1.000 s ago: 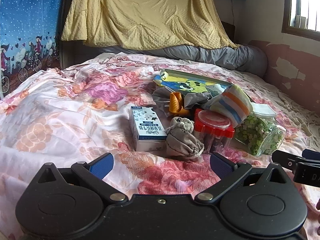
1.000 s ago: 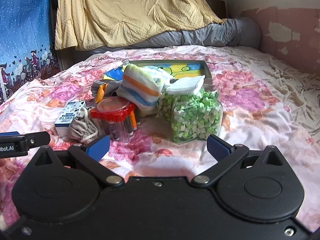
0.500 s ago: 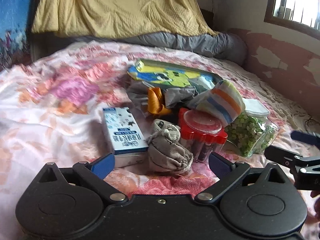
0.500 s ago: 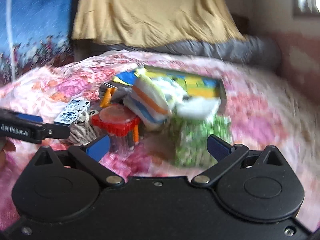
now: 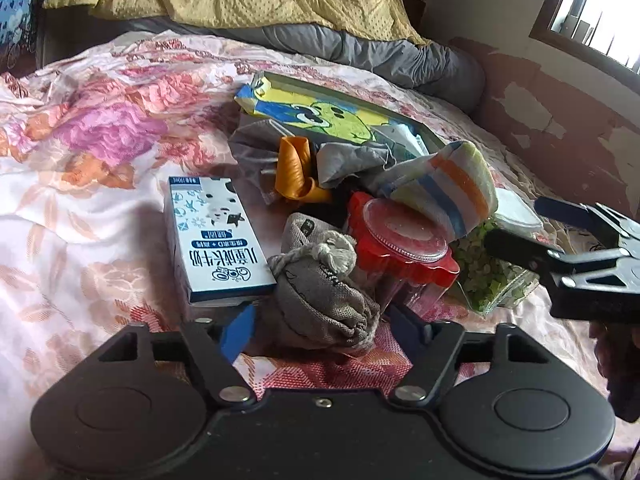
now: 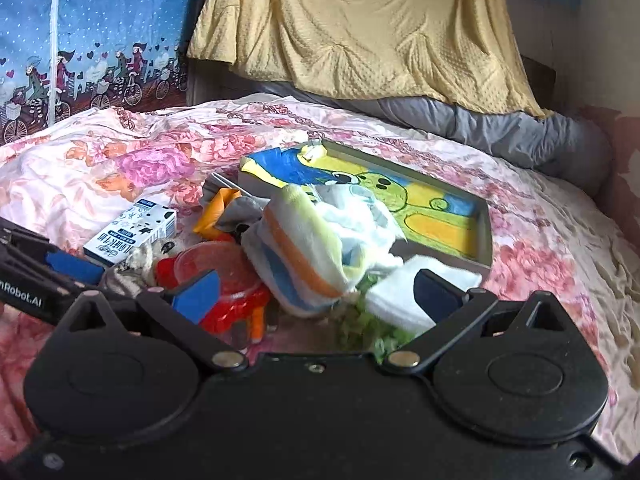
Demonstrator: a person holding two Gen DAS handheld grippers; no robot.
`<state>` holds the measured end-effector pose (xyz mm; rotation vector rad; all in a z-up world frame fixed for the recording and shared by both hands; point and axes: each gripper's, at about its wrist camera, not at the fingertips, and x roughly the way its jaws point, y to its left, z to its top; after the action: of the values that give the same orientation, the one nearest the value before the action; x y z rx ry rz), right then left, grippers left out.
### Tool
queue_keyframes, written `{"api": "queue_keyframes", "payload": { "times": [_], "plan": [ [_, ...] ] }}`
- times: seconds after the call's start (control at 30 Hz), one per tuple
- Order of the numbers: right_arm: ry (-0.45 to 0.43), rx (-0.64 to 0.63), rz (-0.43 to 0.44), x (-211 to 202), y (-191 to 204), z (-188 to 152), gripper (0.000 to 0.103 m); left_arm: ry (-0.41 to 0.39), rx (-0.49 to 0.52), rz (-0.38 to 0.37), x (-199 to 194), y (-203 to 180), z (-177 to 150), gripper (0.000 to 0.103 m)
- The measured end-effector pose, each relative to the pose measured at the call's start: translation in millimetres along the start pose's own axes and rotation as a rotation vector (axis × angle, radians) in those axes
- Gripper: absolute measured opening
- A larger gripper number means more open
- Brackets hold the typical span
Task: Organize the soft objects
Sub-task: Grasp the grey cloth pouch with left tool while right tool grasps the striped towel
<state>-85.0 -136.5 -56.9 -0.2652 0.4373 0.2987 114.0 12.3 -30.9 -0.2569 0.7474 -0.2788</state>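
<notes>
A grey drawstring pouch (image 5: 320,304) lies on the floral bedspread (image 5: 100,200), beside a milk carton (image 5: 212,240). My left gripper (image 5: 322,326) is low around the pouch, one pad on each side. Its jaws are closing and a small gap still shows at the pads; in the right wrist view the left gripper (image 6: 76,258) enters from the left edge. A striped rolled cloth (image 6: 304,264) rests on the jars, just ahead of my open right gripper (image 6: 316,294). From the left wrist view, the right gripper (image 5: 512,219) hovers by the green-filled jar (image 5: 492,276).
A red-lidded jar (image 5: 404,240) stands against the pouch. Grey cloth (image 5: 344,160) and an orange piece (image 5: 294,168) lie behind it. A shallow tray with a cartoon bear (image 6: 484,232) holds white cloth (image 6: 352,216). A yellow blanket (image 6: 360,20) and grey bolster (image 6: 520,132) line the headboard.
My left gripper came forward and down onto the pouch and its jaws narrowed around it. The right gripper swung left and closer to the striped cloth and jars.
</notes>
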Motion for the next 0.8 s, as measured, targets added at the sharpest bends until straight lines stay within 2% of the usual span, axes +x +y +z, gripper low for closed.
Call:
{"api": "queue_keyframes", "payload": {
  "times": [0.03,0.13,0.3,0.43,0.5,0.57,0.6,0.7,0.8],
  "plan": [
    [-0.005,-0.001,0.002,4,-3,2,0.102,0.004,-0.006,-0.003,2,1,0,0.065],
    [-0.011,0.005,0.024,14,-4,8,0.092,0.020,-0.027,-0.016,5,5,0,0.052],
    [0.005,0.010,0.056,29,-5,13,0.075,0.013,-0.036,-0.023,4,5,0,0.049],
    [0.020,-0.002,0.071,38,-1,15,0.066,0.010,-0.037,-0.029,4,4,0,0.045],
    [0.022,-0.016,0.067,42,2,16,0.053,0.004,-0.040,-0.032,3,3,-1,0.042],
    [0.027,-0.023,0.069,44,7,15,0.046,-0.003,-0.037,-0.031,2,1,-1,0.041],
    [0.029,-0.026,0.068,45,8,14,0.034,-0.005,-0.033,-0.031,0,-1,-1,0.040],
    [0.028,-0.052,0.046,47,13,12,0.016,-0.017,-0.030,-0.032,-4,-5,-2,0.039],
    [0.020,-0.052,0.045,43,14,11,0.007,-0.032,-0.019,-0.017,-11,-11,-5,0.037]
  ]
}}
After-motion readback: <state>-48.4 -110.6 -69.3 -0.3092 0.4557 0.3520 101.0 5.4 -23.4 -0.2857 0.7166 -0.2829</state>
